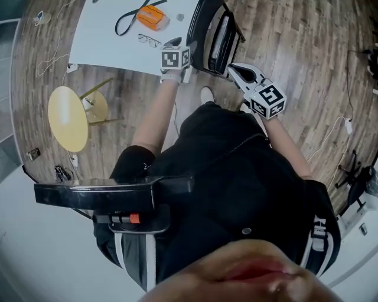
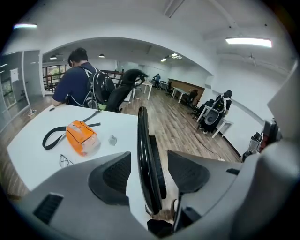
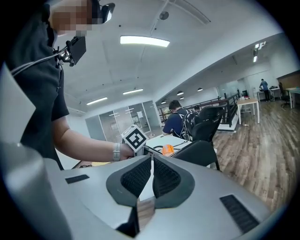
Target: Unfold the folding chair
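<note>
The folded black chair [image 1: 215,35] stands upright against the white table's near edge. In the left gripper view its thin black edge [image 2: 146,154] runs up between the jaws. My left gripper [image 2: 149,174] is open, with a gap on each side of that edge, so the pads do not press on it. In the head view the left gripper [image 1: 180,48] is at the chair's left side. My right gripper [image 1: 235,71] is just right of the chair's lower part, apart from it. Seen in its own view, the right gripper [image 3: 152,176] is shut with nothing in it, and the chair [image 3: 201,152] lies beyond.
The white table [image 1: 106,44] carries an orange pouch [image 1: 152,16] with a black strap and a pair of glasses [image 1: 149,40]. A yellow round stool [image 1: 68,118] stands left on the wooden floor. A person with a backpack [image 2: 84,84] sits across the table. Cables trail along the floor.
</note>
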Demonstrator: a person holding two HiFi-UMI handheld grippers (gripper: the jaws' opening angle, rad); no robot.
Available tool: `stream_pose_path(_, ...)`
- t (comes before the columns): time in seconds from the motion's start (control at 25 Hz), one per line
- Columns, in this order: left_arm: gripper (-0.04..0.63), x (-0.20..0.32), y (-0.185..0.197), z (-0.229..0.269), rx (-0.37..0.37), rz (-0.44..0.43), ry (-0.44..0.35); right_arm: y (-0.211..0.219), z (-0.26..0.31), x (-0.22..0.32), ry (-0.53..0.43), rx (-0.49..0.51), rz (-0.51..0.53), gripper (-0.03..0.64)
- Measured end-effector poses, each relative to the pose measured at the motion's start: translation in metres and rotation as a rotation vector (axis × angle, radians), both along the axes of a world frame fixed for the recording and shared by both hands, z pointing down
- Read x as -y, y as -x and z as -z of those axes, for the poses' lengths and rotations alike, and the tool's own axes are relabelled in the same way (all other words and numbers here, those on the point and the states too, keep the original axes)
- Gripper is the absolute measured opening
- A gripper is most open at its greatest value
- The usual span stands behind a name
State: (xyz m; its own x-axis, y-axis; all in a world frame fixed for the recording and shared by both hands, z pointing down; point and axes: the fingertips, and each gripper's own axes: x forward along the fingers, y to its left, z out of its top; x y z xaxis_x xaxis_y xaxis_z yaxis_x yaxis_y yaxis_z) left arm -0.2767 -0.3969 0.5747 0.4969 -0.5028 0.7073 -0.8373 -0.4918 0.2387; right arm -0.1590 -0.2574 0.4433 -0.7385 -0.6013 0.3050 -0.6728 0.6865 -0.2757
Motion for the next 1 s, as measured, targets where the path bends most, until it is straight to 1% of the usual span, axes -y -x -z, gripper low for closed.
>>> stream_pose_path(0.16,0.232,0.02,-0.006,-0.031,0.03,-0.055,0.049,0.0,-0.016,0.002,0.037,-0.019,-0.077,0.009)
stream_pose_path(0.24,0.232,0.024,-0.007,-0.044,0.031,-0.058,0.085,-0.002,-0.021,0.003,0.048,-0.028,-0.111,0.009)
stream_pose_path(0.28,0.232,0.025,-0.008,-0.048,0.019,-0.053,0.11,-0.004,-0.025,0.003,0.055,-0.031,-0.129,0.009)
stream_pose_path(0.32,0.223,0.026,-0.01,-0.051,-0.001,-0.046,0.136,-0.005,-0.028,0.004,0.064,-0.031,-0.146,0.009)
stream_pose_path(0.36,0.187,0.026,-0.013,-0.053,-0.026,-0.039,0.161,-0.006,-0.032,0.005,0.076,-0.03,-0.162,0.009)
stream_pose_path(0.4,0.135,0.026,-0.015,-0.053,-0.048,-0.032,0.18,-0.007,-0.036,0.005,0.087,-0.028,-0.175,0.009)
stream_pose_path(0.44,0.132,0.026,-0.017,-0.054,-0.061,-0.026,0.19,-0.007,-0.04,0.006,0.097,-0.029,-0.184,0.009)
stream_pose_path(0.52,0.129,0.025,-0.02,-0.054,-0.066,-0.013,0.198,-0.008,-0.049,0.007,0.114,-0.044,-0.194,0.009)
stream_pose_path(0.6,0.127,0.024,-0.02,-0.054,-0.052,0.0,0.204,-0.007,-0.056,0.008,0.134,-0.051,-0.204,0.009)
stream_pose_path(0.68,0.127,0.024,-0.017,-0.054,-0.032,0.014,0.208,-0.006,-0.061,0.01,0.155,-0.038,-0.218,0.009)
stream_pose_path(0.8,0.126,0.024,-0.019,-0.053,-0.024,0.037,0.208,-0.007,-0.07,0.012,0.186,-0.015,-0.234,0.009)
stream_pose_path(1.0,0.126,0.014,-0.043,-0.045,-0.026,0.008,0.197,-0.011,-0.088,0.011,0.231,-0.006,-0.253,0.009)
